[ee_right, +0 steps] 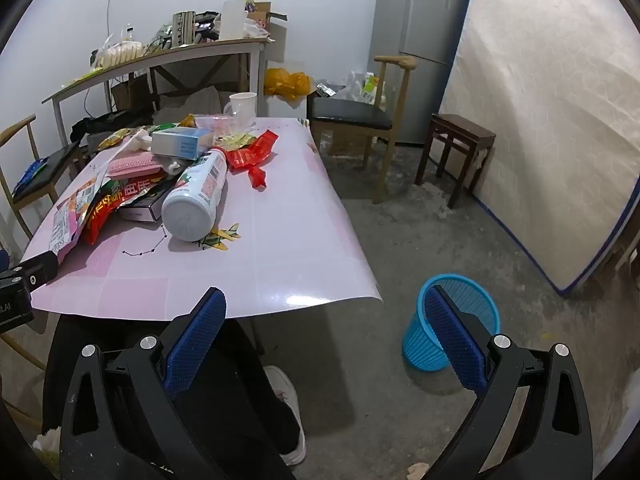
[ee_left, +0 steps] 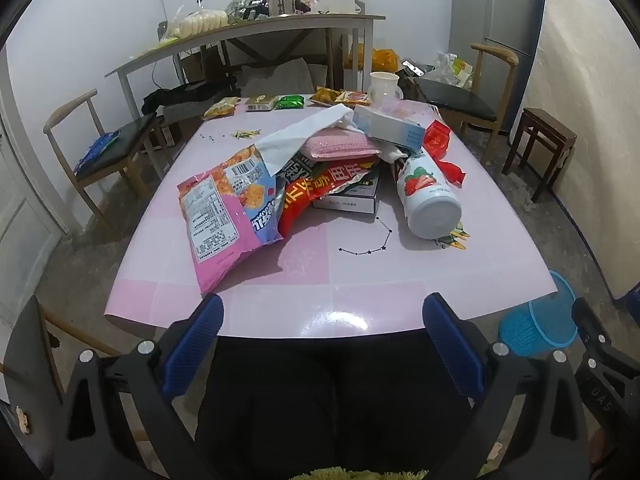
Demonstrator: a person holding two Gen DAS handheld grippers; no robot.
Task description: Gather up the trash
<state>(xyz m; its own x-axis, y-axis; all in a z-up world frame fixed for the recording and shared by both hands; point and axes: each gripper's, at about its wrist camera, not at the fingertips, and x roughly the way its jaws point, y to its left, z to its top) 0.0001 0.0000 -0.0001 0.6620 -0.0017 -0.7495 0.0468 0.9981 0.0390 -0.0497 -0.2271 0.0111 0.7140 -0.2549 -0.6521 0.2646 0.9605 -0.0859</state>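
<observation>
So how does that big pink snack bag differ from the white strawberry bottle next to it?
The pink snack bag is flat, soft and crinkled, with its printed label side up; the white strawberry bottle is a rigid cylinder. The bag sits on the left of the pile with its top tucked under other wrappers, while the bottle is on the right, its round base facing the cameras. Both lie on the pink table, and neither is held.

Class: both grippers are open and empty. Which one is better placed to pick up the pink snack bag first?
Left. The left gripper faces the pink snack bag; the right gripper faces the table corner.
</observation>
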